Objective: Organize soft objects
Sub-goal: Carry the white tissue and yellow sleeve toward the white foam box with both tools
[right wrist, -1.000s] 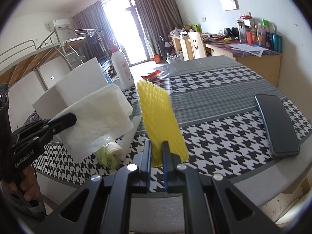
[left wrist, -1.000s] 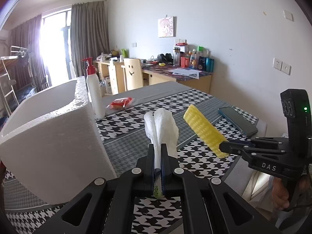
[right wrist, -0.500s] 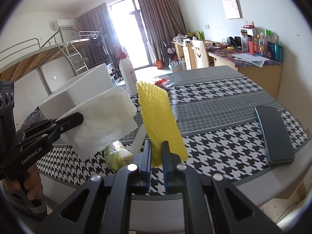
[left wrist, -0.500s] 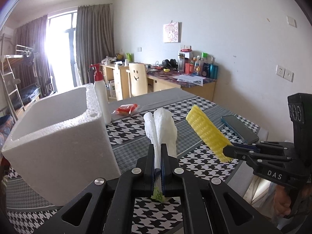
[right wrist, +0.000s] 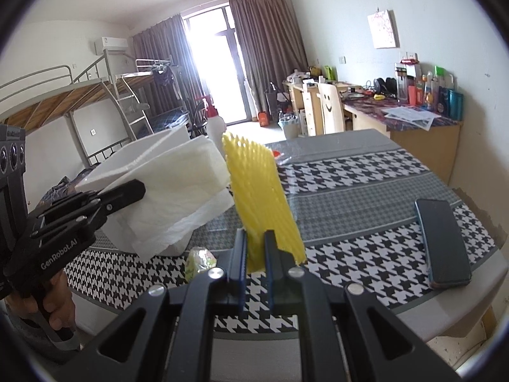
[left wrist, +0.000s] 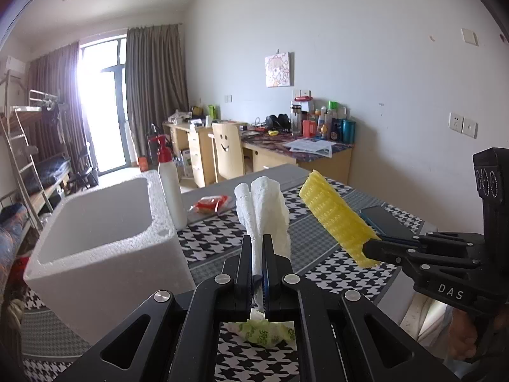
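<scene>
"DAS" on right hand-held gripper point(left wrist: 369, 250), seemingly "GenRobot.AI" on left hand-held gripper point(right wrist: 136, 191) — both white lettering

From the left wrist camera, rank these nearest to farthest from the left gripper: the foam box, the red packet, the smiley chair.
Measured from the left gripper:
1. Foam box, close by on the left, on the table.
2. Red packet, farther up the table, just left of center.
3. Smiley chair, beyond the table's far end, by the desk.

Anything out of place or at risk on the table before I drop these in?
One thing: the phone lies at the table edge, its near end about at the rim. A small green-printed wrapper lies loose below the left gripper. No spills or damage.
</scene>
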Demonstrator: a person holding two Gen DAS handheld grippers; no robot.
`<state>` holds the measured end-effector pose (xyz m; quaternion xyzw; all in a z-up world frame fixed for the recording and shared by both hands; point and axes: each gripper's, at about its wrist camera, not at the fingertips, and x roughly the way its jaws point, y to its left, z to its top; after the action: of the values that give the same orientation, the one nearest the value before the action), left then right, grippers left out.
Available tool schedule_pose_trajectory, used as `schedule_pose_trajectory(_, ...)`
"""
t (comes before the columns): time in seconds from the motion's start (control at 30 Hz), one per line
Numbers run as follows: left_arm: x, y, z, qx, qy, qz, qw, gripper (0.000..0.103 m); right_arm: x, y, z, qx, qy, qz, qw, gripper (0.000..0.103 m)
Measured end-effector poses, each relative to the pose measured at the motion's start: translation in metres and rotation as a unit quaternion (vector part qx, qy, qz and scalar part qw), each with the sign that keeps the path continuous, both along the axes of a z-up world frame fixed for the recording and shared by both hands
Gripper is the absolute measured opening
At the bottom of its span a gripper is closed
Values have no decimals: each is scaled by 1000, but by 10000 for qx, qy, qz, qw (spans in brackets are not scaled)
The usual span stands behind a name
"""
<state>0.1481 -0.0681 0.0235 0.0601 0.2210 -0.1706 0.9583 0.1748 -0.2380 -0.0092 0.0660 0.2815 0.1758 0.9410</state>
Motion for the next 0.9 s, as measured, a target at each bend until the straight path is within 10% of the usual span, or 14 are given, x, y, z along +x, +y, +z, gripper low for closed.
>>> schedule_pose_trajectory(0.9, 4, -1, 33, 37, -439, 146, 9989, 5, 1, -2, 33, 111, -501, -84, 9986, 13)
